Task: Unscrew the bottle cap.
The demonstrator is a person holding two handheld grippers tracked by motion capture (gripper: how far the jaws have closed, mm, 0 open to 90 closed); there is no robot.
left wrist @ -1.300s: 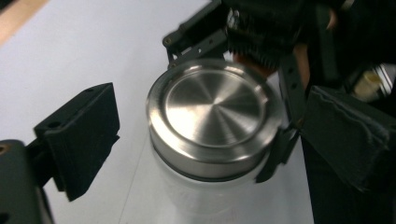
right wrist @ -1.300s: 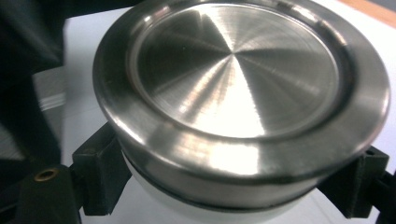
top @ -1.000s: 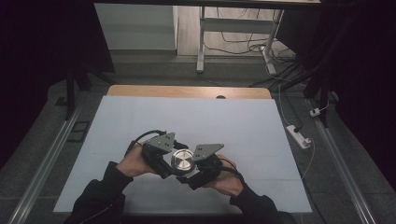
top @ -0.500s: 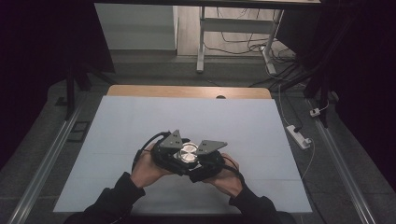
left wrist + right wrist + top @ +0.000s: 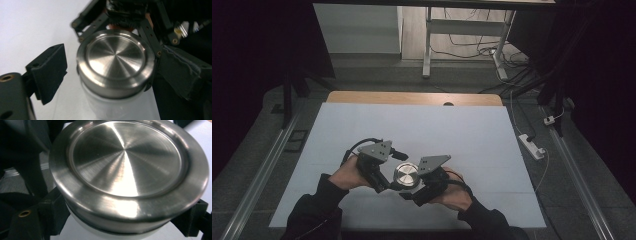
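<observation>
Dark floor and trailing cables surround the pale bench (image 5: 362,125), whose far edge shows a strip of bare wood. Near the bench's front edge, between the two hands, stands a white bottle (image 5: 120,107) with a brushed steel cap (image 5: 405,174) (its top face catches the light). The right gripper (image 5: 414,187) comes in from the right and its jaws are clamped on the bottle just under the cap, one pad on each side in the right gripper view. The left gripper (image 5: 384,182) sits just beside the cap on the other side; its jaws have just been opening and now stand apart, with one pad (image 5: 48,72) clear of the cap and the cap between them, not pressed.
</observation>
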